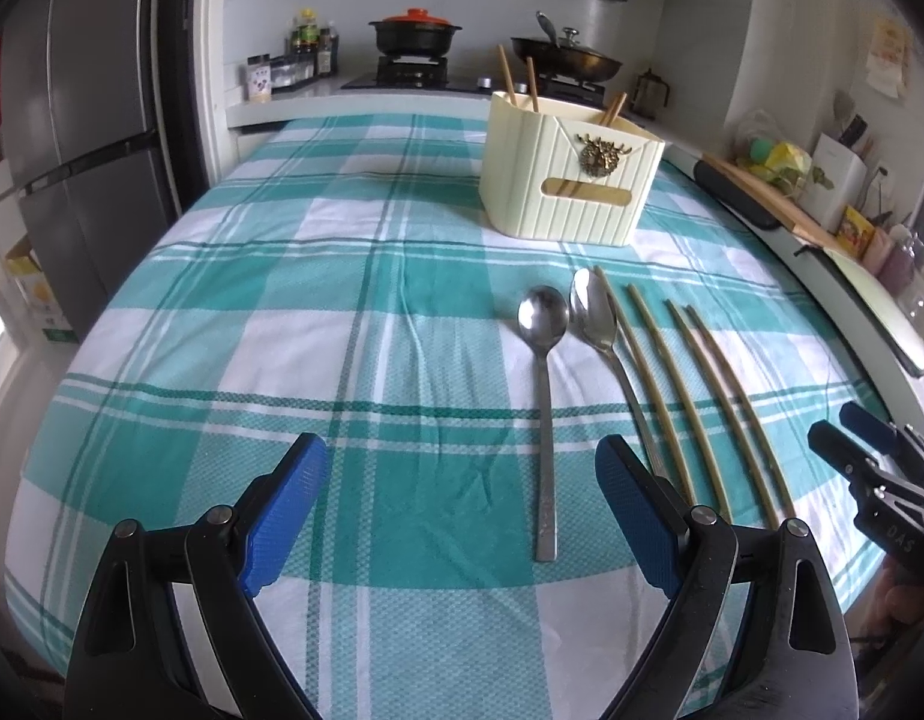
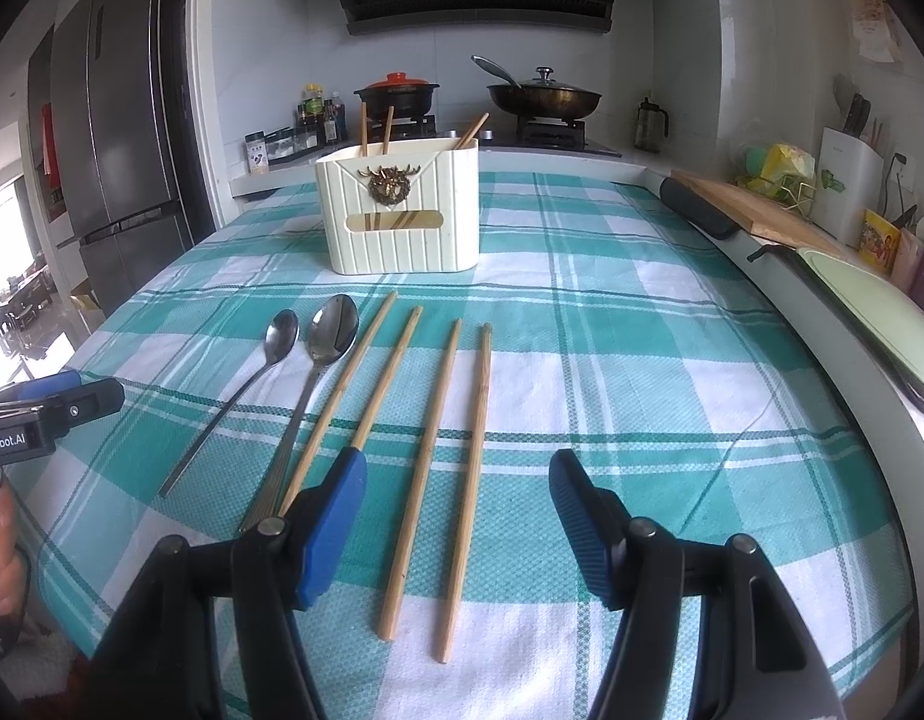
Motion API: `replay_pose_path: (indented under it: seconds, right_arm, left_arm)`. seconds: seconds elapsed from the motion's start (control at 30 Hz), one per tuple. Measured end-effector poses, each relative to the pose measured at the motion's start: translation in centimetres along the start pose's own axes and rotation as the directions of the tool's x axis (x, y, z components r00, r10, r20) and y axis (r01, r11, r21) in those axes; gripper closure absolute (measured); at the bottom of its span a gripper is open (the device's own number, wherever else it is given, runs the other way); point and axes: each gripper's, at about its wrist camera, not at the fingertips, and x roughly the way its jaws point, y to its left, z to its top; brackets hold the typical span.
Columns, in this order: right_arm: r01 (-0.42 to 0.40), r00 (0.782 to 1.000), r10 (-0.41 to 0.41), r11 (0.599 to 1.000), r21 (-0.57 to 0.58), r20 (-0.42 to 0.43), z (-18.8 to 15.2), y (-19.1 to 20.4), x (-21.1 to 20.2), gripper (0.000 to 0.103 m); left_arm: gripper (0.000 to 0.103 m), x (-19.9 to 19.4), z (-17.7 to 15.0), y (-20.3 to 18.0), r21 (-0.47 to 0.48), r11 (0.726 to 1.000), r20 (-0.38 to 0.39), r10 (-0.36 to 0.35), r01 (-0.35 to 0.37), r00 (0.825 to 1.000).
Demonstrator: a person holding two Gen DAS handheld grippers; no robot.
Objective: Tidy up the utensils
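Observation:
Two steel spoons [image 1: 543,318] [image 2: 333,324] and several wooden chopsticks [image 1: 648,330] [image 2: 436,420] lie side by side on the teal checked tablecloth [image 1: 282,330]. Behind them stands a cream utensil holder [image 1: 570,180] [image 2: 402,216] with three chopsticks upright in it. My left gripper [image 1: 462,468] [image 2: 72,396] hovers open over the near end of the left spoon's handle, pads clear of it. My right gripper [image 2: 456,474] [image 1: 840,429] is open above the near ends of the two right-hand chopsticks and touches nothing.
A stove with a red-lidded pot [image 1: 414,30] and a wok [image 2: 543,96] stands behind the table. A grey fridge [image 1: 84,120] is at the left. A cutting board [image 2: 756,210] and knife block [image 2: 846,180] line the right counter. A hand [image 2: 0,540] shows at the left edge.

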Motion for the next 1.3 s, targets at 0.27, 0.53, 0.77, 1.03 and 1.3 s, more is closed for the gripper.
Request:
replay_pose_path:
  seconds: [0.27, 0.53, 0.77, 1.03, 1.3]
  right_arm:
    - [0.000, 1.000, 0.000, 1.000, 0.002, 0.000, -0.1, -0.1, 0.1, 0.038]
    - [-0.001, 1.000, 0.001, 1.000, 0.004, -0.001, -0.2, -0.2, 0.1, 0.038]
    - [-0.001, 1.000, 0.001, 1.000, 0.005, -0.005, -0.2, -0.3, 0.1, 0.038]
    - [-0.003, 1.000, 0.003, 1.000, 0.013, 0.000, -0.2, -0.4, 0.0, 0.038]
    - [-0.001, 1.000, 0.002, 0.999, 0.045, -0.012, -0.5, -1.1, 0.5, 0.038]
  left_arm:
    - [0.011, 0.2, 0.0, 0.2, -0.007, 1.000, -0.006, 0.002, -0.002, 1.000]
    - [0.011, 0.2, 0.0, 0.2, -0.006, 1.000, -0.006, 0.002, -0.002, 1.000]
    - [0.011, 0.4, -0.1, 0.4, -0.009, 1.000, -0.010, 0.003, -0.003, 1.000]
    - [0.011, 1.1, 0.8, 0.6, 0.007, 1.000, -0.012, 0.010, -0.010, 1.000]
    - [0.010, 3.5, 3.0, 0.9, 0.016, 0.999, -0.063, -0.043, 0.044, 0.997]
